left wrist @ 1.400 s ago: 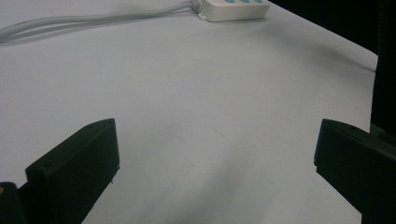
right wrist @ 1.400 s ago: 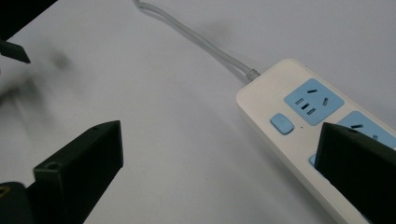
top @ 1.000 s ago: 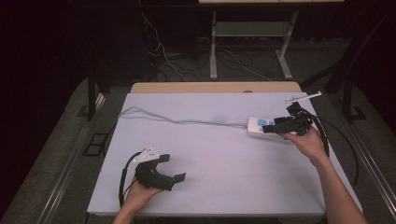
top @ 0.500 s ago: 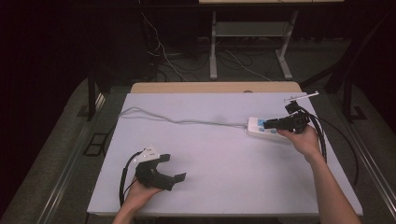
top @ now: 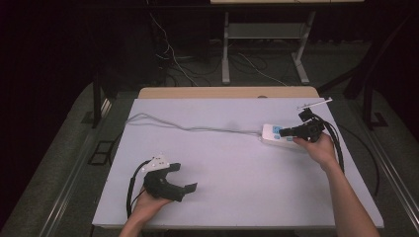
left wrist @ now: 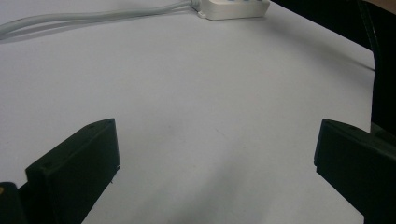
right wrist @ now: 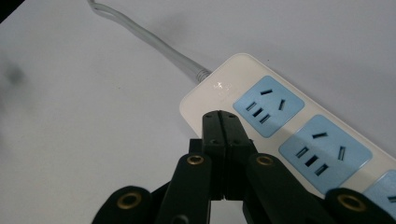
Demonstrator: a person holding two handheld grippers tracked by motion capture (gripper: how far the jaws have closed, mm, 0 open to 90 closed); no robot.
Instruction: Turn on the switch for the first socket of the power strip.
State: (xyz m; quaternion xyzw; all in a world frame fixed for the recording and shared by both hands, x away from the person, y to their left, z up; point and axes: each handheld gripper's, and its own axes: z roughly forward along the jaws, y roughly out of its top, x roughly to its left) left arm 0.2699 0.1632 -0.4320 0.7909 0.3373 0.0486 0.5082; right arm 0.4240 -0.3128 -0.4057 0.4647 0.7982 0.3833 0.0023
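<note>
White power strip point(right wrist: 299, 135) just beyond closed right gripper point(right wrist: 225, 122) fingers.

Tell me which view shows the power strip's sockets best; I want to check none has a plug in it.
The right gripper view: the power strip lies close, its blue socket faces clear and without plugs, just past the shut right gripper. The high view shows the strip small; the left gripper view catches one end at its top edge.

A pale lavender-white table top point(top: 237, 168) is lying under even light, with a tan board edge point(top: 227, 92) showing behind it. Grey carpet point(top: 59, 168) is flanking it. Beyond, a metal desk frame point(top: 267, 34) and loose floor cables point(top: 173, 59) are receding into darkness.
</note>
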